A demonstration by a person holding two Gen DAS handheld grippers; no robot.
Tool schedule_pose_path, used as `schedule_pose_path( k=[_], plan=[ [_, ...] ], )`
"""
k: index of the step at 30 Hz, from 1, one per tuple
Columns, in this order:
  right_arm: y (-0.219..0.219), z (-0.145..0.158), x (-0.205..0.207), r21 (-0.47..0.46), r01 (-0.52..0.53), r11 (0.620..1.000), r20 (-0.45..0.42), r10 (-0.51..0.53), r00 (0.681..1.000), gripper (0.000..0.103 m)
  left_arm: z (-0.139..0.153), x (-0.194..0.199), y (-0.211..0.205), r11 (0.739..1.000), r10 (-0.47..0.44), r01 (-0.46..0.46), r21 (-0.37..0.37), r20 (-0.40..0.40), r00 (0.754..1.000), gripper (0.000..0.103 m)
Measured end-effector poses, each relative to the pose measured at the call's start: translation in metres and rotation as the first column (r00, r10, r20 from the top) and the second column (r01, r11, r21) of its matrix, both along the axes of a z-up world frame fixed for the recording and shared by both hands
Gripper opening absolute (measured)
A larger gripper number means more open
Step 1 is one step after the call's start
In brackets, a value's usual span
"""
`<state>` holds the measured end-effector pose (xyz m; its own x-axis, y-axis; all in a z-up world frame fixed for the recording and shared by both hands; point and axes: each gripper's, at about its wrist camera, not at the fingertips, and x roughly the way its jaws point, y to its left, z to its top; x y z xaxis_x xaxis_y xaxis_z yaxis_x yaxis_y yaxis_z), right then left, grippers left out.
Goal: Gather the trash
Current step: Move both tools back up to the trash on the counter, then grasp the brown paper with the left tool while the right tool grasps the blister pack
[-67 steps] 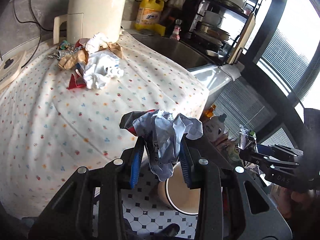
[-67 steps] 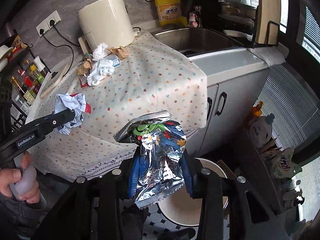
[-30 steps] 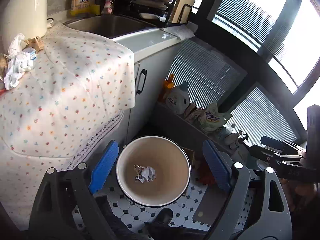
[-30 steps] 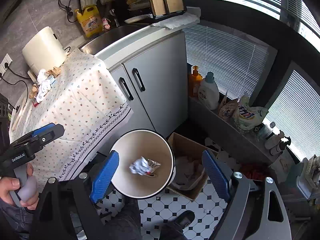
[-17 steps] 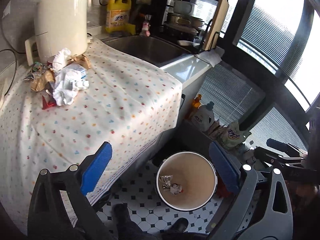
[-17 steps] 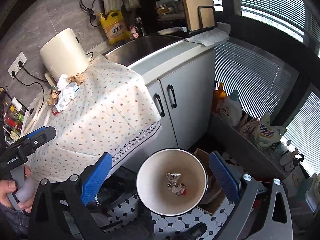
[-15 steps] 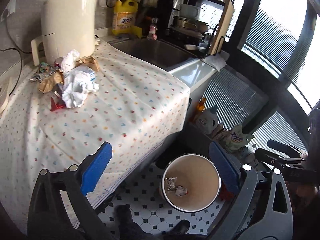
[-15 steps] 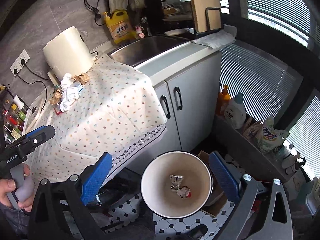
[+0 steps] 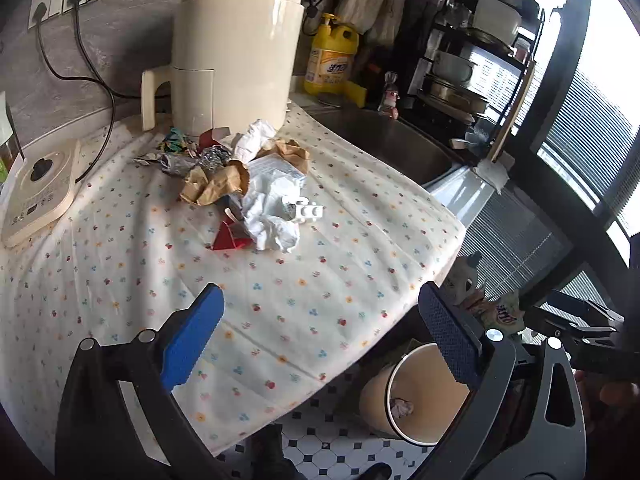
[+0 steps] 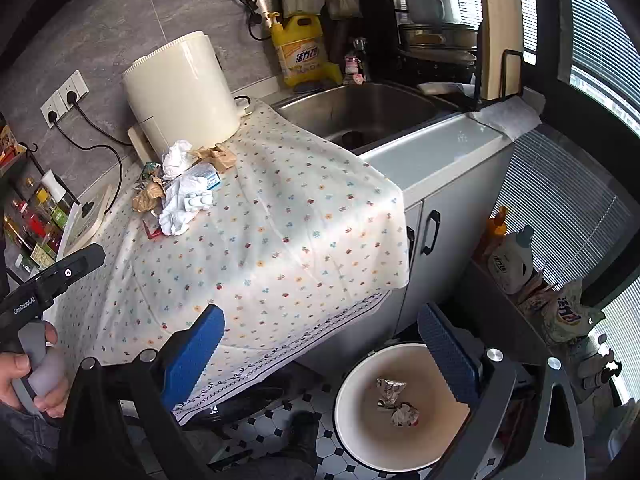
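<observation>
A pile of trash [image 9: 244, 184] lies on the dotted tablecloth [image 9: 120, 272] in front of a cream appliance [image 9: 236, 60]: white crumpled paper, brown paper, foil wrappers, a red scrap. The pile also shows in the right wrist view [image 10: 180, 188]. A cream bin [image 10: 360, 432] stands on the tiled floor beside the counter and holds a foil wrapper [image 10: 390, 390] and a crumpled paper ball [image 10: 406, 414]. The bin also shows in the left wrist view [image 9: 376, 400]. My left gripper [image 9: 320, 332] is open and empty over the table's front edge. My right gripper [image 10: 320, 344] is open and empty above the bin's left rim.
A sink [image 10: 368, 112] lies right of the cloth, with a yellow detergent bottle [image 10: 300, 52] and a dish rack [image 10: 440, 20] behind. A cream scale [image 9: 36, 188] sits at the table's left. Detergent bottles [image 10: 508, 252] stand on a low shelf by the window.
Both grippers dropped their trash into the bin and opened. Both have since swung back up toward the table; the pile now looms larger in the left wrist view.
</observation>
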<state>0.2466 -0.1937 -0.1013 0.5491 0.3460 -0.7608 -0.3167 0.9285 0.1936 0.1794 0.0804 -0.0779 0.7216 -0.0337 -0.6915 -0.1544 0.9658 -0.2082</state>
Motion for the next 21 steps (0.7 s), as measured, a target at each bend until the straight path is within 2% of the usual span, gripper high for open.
schedule_pose_path(
  k=[12, 21],
  plan=[
    [0.08, 0.002, 0.029, -0.005, -0.033, 0.999, 0.029, 0.033, 0.999, 0.095, -0.005, 0.026, 0.078, 0.999, 0.04, -0.039, -0.029, 0.039, 0.998, 0.097],
    [0.13, -0.002, 0.052, 0.021, 0.013, 1.0, 0.034, -0.014, 0.999, 0.095, -0.013, 0.069, 0.127, 1.0, -0.015, 0.016, -0.018, 0.025, 1.0, 0.097]
  ],
)
